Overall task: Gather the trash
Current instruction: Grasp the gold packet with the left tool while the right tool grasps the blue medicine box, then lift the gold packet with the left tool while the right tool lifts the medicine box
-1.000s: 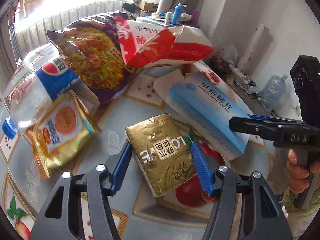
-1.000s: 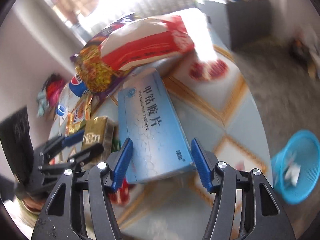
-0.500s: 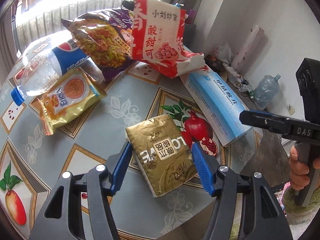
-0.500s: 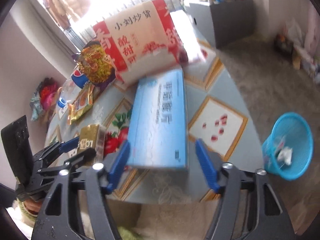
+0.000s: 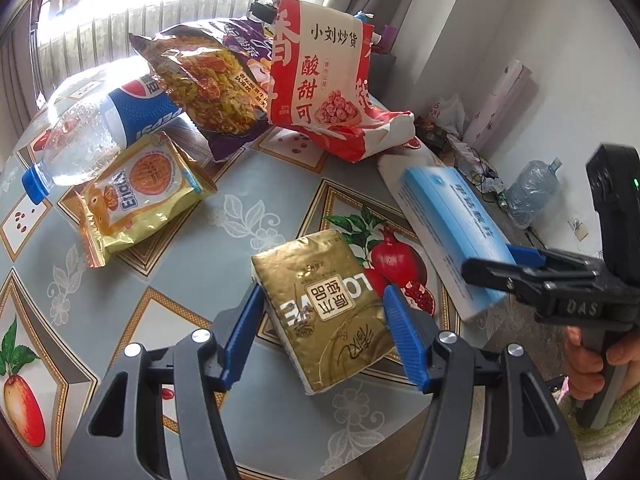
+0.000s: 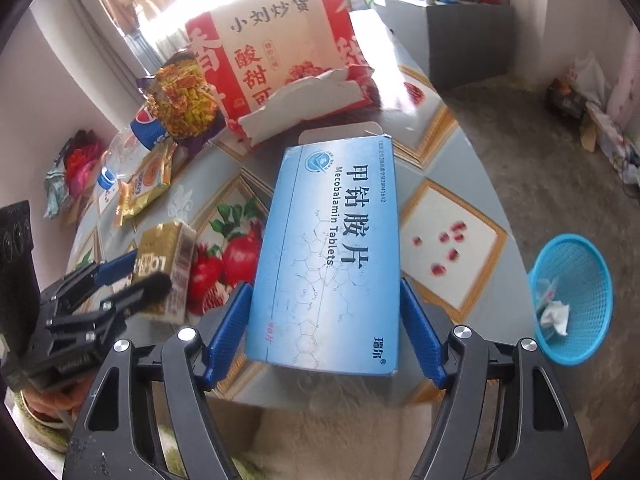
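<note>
my left tool (image 5: 322, 322) pinches the gold carton (image 5: 324, 308) by its two sides, held above the surface (image 5: 200, 248). my right tool (image 6: 326, 332) has the blue tablet box (image 6: 328, 256) between its pads (image 6: 230, 330); its jaws have just spread wider, and i cannot tell whether they press the box. past the gold carton lie a yellow snack packet (image 5: 140, 196) and a pepsi bottle (image 5: 104, 132) on its side, then a purple crisp bag (image 5: 204, 80) and a red and white bag (image 5: 320, 76) heaped together. right of the blue tablet box, a blue basket (image 6: 572, 300) sits on the floor with crumpled paper (image 6: 554, 314) in it.
</note>
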Motion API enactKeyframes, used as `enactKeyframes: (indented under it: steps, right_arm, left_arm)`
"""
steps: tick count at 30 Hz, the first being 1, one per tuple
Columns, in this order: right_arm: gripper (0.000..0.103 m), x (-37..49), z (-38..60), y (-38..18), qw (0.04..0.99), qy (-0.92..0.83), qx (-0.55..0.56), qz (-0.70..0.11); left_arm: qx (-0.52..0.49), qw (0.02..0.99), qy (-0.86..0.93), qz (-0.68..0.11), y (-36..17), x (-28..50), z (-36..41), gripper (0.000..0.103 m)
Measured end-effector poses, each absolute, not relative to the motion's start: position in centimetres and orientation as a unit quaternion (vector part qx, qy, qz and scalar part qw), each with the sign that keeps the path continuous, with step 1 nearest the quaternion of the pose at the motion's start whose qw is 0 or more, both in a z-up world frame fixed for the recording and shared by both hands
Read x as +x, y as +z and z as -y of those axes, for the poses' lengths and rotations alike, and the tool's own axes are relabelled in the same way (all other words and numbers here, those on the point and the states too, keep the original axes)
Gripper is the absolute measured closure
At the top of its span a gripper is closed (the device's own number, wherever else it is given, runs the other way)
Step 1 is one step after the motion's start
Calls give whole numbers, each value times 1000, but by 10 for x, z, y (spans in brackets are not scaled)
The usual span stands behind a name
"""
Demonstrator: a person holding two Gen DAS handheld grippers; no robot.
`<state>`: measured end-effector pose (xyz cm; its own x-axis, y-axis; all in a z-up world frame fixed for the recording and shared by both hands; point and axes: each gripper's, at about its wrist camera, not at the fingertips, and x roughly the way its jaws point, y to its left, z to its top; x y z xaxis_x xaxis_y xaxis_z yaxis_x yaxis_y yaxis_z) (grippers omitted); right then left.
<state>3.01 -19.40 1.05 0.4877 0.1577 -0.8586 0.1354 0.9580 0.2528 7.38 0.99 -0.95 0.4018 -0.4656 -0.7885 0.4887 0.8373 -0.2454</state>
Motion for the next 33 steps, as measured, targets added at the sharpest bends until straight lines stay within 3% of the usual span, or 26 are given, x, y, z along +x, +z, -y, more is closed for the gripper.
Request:
enactKeyframes:
  steps: [6,8,13,33]
  right_arm:
    - [33,7,200,13,847,-16,147,-511]
    - [32,6,202,13,850,-19,145,-507]
    - [28,10,199,14,852,-27,135,-505]
    - [28,7,198,9,854,-38,134,-502]
  left_arm:
    - [25,836,-283,-469,-9,74,-5,40]
    - [32,837,-277,-471,-7,73,-3,33]
    - [43,842,-269,-465,-3,68,-1,27]
    - [102,853,-242,-451,-11,58,13,26]
